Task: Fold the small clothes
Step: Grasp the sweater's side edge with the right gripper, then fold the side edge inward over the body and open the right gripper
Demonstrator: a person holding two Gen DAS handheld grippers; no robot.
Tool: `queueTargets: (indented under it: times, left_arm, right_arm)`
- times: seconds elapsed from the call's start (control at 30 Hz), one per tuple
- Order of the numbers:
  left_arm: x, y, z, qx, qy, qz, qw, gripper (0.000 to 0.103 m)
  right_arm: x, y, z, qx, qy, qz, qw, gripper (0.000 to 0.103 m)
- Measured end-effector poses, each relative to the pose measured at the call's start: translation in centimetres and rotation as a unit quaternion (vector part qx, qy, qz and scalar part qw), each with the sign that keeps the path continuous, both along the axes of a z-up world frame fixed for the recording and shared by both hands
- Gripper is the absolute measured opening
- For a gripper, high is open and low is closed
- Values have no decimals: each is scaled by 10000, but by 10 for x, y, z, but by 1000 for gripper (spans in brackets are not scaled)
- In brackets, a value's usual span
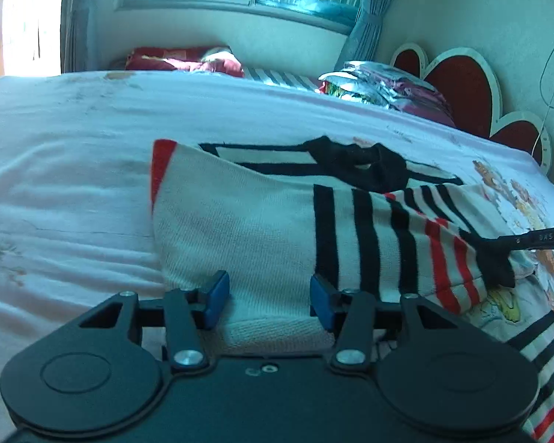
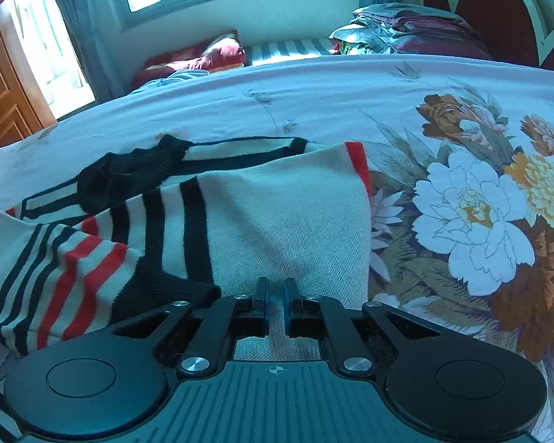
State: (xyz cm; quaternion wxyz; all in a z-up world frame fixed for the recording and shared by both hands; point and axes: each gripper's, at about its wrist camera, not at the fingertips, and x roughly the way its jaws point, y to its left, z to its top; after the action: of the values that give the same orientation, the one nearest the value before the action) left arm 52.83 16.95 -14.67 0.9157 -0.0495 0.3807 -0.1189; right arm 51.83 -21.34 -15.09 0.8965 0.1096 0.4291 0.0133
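A small white knit sweater point(image 1: 258, 221) with black and red stripes lies spread on the bed. Its black collar point(image 1: 354, 162) is at the far side. In the left wrist view its near hem runs between the blue pads of my left gripper point(image 1: 269, 297). Those jaws stand apart and do not squeeze the cloth. At the right edge of that view, a black finger point(image 1: 535, 239) of my right gripper reaches the striped sleeve's black cuff point(image 1: 495, 262). In the right wrist view my right gripper point(image 2: 276, 302) is shut, pinching the sweater point(image 2: 277, 221) beside that cuff point(image 2: 158, 295).
The bed sheet point(image 2: 461, 203) is pale with large printed flowers. A stack of folded bedding point(image 1: 387, 88) and a red pillow point(image 1: 181, 59) lie at the far side. A red heart-shaped headboard point(image 1: 461, 88) is at the right, and a wooden door point(image 2: 3, 92) at the left.
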Motion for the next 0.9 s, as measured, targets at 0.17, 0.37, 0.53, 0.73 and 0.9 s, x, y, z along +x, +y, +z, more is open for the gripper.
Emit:
queueTargets:
  times: [0.17, 0.37, 0.53, 0.73, 0.9]
  left_arm:
    - [57, 10, 2, 179, 131, 54, 9997, 48]
    - [100, 41, 0, -170, 252, 512, 9982, 42]
    - [65, -23, 21, -40, -138, -320, 9994, 46]
    - [59, -107, 5, 469, -51, -893, 9949, 48]
    - [53, -86, -12, 1032, -52, -828, 9912, 54]
  right_arm:
    - [11, -3, -2, -249, -21, 188, 9995, 6]
    - [18, -7, 4, -103, -1, -13, 9999, 6]
    - [16, 37, 25, 208, -316, 322, 9988, 7]
    - [31, 132, 18, 188, -298, 1468, 9885, 7]
    - [28, 146, -2, -1098, -197, 1708, 9790, 6]
